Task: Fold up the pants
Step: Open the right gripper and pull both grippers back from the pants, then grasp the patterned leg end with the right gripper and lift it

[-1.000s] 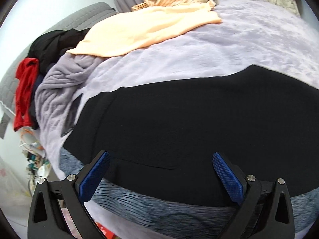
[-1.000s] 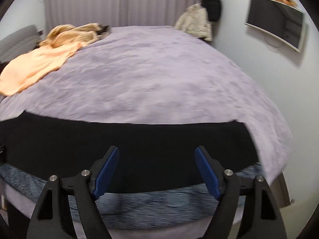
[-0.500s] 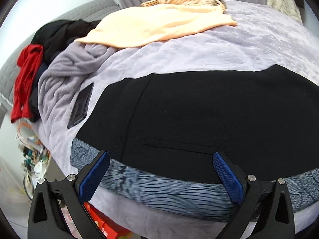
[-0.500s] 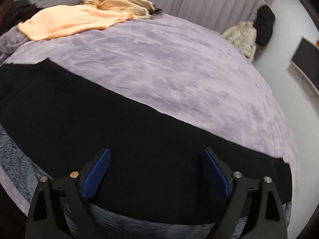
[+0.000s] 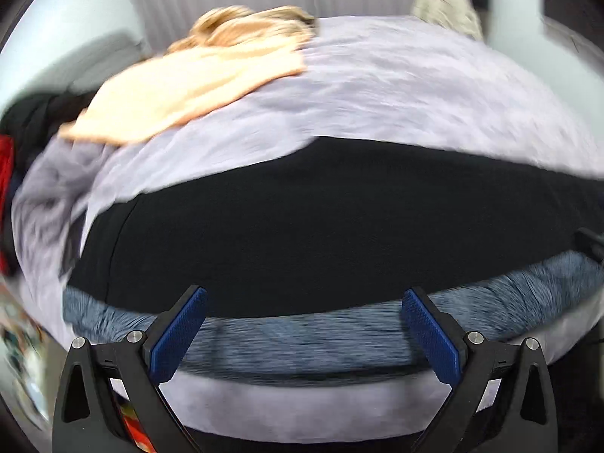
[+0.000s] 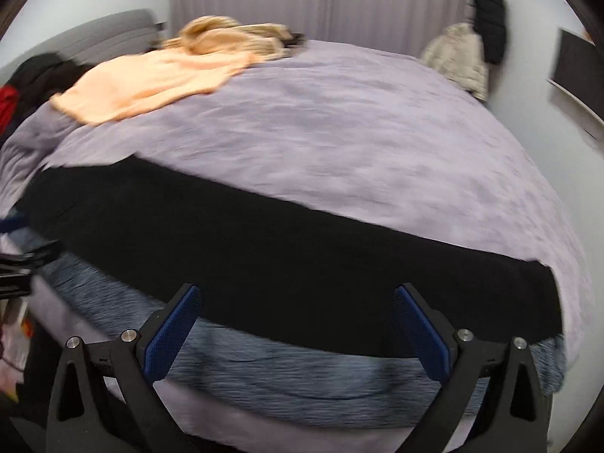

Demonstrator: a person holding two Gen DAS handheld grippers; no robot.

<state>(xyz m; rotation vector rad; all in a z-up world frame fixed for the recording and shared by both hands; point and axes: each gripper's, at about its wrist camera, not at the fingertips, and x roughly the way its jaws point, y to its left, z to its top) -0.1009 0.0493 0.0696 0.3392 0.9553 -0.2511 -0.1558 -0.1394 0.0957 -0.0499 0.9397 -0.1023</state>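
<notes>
Black pants [image 5: 321, 222] [image 6: 287, 256] lie flat as a long band across the near side of a lilac bed cover [image 5: 396, 98] [image 6: 358, 132], their near edge along a blue-grey blanket strip [image 5: 302, 339] [image 6: 287, 373]. My left gripper [image 5: 302, 302] is open, hovering over the near edge of the pants with nothing between its blue pads. My right gripper [image 6: 296, 298] is open too, wide apart above the pants' near edge, holding nothing. Part of the left gripper [image 6: 19, 268] shows at the left edge of the right wrist view.
A peach garment [image 5: 181, 90] [image 6: 151, 83] and a tan striped one [image 6: 230, 37] lie at the bed's far left. Black and red clothes [image 5: 15, 143] pile by the grey headboard [image 6: 94, 34]. A beige jacket [image 6: 456, 56] and a wall screen [image 6: 573, 83] are at the far right.
Both views swung: the left wrist view now shows the pants further away and lower, with the bed's near edge visible. The right gripper's jaws widened a little and it shifted along the pants.
</notes>
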